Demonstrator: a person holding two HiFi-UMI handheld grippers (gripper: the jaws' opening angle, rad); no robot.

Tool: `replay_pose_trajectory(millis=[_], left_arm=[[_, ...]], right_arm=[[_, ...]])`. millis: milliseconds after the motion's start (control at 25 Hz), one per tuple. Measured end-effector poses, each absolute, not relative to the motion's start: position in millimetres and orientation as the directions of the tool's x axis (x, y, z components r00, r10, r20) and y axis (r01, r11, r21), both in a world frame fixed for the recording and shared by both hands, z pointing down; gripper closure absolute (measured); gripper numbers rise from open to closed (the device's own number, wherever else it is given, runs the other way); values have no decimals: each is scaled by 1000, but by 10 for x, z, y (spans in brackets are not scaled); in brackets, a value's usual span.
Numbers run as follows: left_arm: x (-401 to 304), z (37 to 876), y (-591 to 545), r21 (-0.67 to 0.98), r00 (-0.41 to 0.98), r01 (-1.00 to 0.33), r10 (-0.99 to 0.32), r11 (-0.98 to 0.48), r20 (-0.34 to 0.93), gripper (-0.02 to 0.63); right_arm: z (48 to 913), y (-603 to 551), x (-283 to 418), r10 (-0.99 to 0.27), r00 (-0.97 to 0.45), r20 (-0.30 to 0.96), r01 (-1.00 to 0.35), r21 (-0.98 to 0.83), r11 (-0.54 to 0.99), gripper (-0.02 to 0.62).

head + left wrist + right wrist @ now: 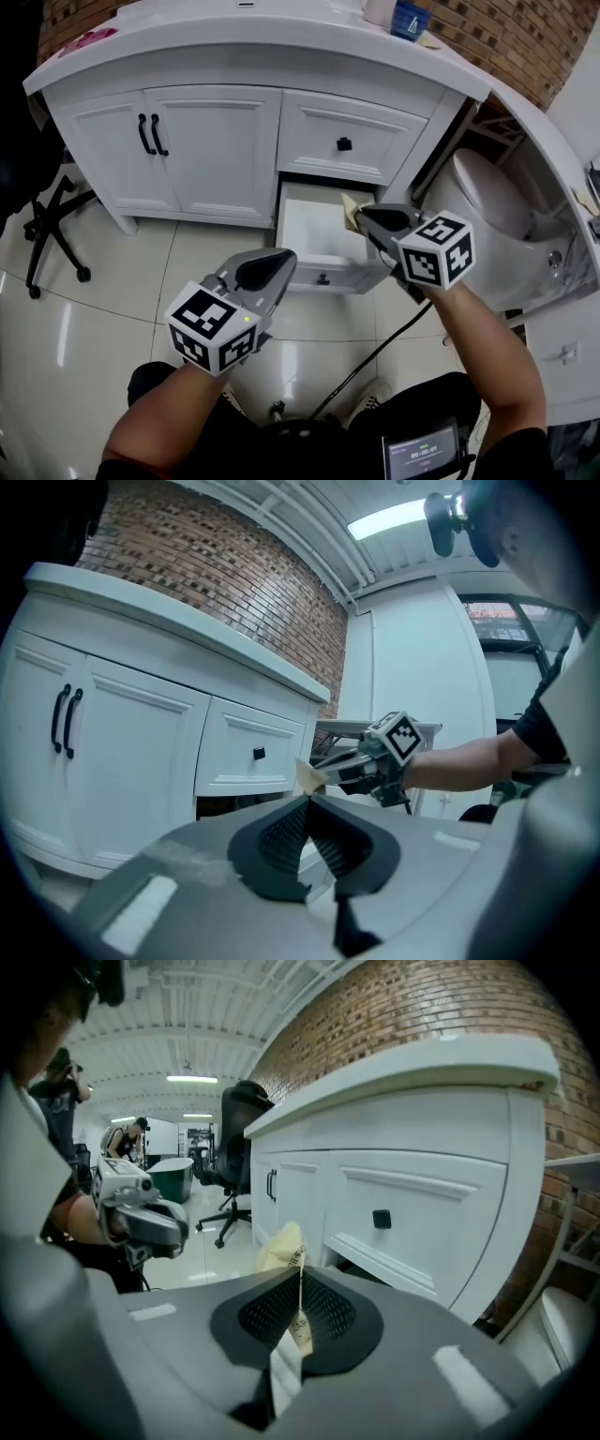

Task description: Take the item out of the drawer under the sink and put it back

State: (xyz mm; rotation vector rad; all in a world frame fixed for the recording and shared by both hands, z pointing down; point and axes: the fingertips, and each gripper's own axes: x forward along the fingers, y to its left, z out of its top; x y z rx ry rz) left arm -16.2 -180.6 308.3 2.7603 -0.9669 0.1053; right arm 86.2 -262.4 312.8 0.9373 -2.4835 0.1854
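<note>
Currently in hand: by my reading, returning the yellowish packet (281,1246) to the open drawer (330,266) of the vanity (216,155).
Packet position: above the drawer's right rear corner, clear of its floor.
Right gripper (362,217): fingers clenched on the packet's lower edge, with most of the packet sticking out past the tips.
Left gripper (284,257): fingers pressed together on nothing, hovering near the drawer front, to its left.
Doing it well: lower the packet towards the middle of the drawer, away from the side wall and the upper drawer (344,142), and let go only once it is low inside.
Risk: the thin packet may cling to a finger.
</note>
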Motion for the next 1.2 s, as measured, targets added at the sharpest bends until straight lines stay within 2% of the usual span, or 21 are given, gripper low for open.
replay_pose_trajectory(millis=[280, 520, 800, 1200], left_arm=[[-185, 3051, -1786, 161, 773, -634, -621, -756, 127, 602], [-99, 2994, -1712, 122, 787, -617, -606, -778, 119, 601], [-78, 2945, -1686, 94, 791, -612, -603, -786, 109, 601], [3, 3012, -1647, 67, 799, -597, -585, -799, 139, 603]], right_arm=[[2660, -1822, 1014, -661, -689, 298, -699, -28, 715, 583], [2587, -1543, 1123, -710, -667, 224, -736, -54, 675, 583], [2696, -1419, 1202, -726, -655, 208, -752, -88, 653, 584], [2990, -1386, 1236, -701, -655, 282, -752, -158, 640, 584]])
